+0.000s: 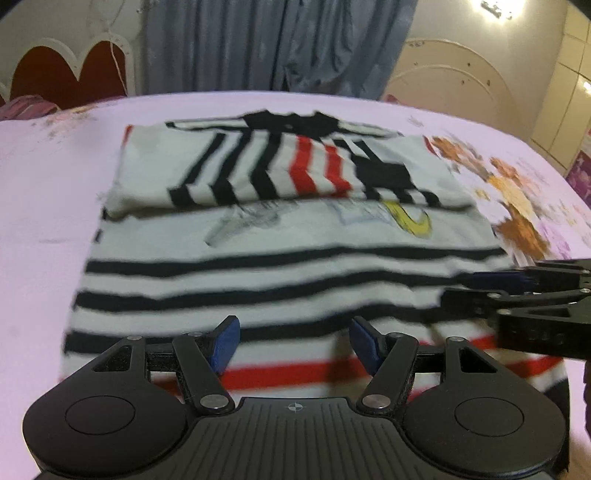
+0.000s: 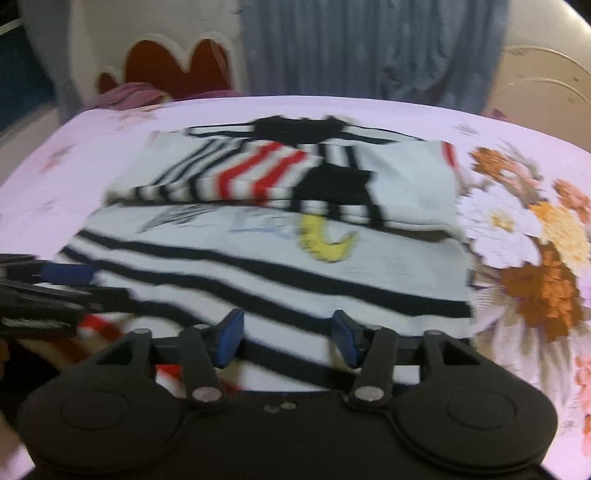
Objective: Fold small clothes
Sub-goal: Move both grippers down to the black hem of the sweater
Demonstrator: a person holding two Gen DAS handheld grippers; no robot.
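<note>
A pale pink bedsheet (image 1: 44,177) covers the bed and fills most of both views. Toward three o'clock it carries a printed cluster of orange, brown and white flowers (image 2: 532,266), blurred in the left wrist view and clearer in the right. At twelve o'clock, behind the bed, a grey-blue curtain (image 1: 273,44) hangs in folds. At ten o'clock stands a white scalloped headboard with dark red panels (image 1: 70,74), and just below it lies a bunched purple-pink cloth (image 2: 129,94). At two o'clock is a cream panel with curved mouldings (image 1: 454,74), and a bright ceiling light (image 1: 495,9) glares above it.
</note>
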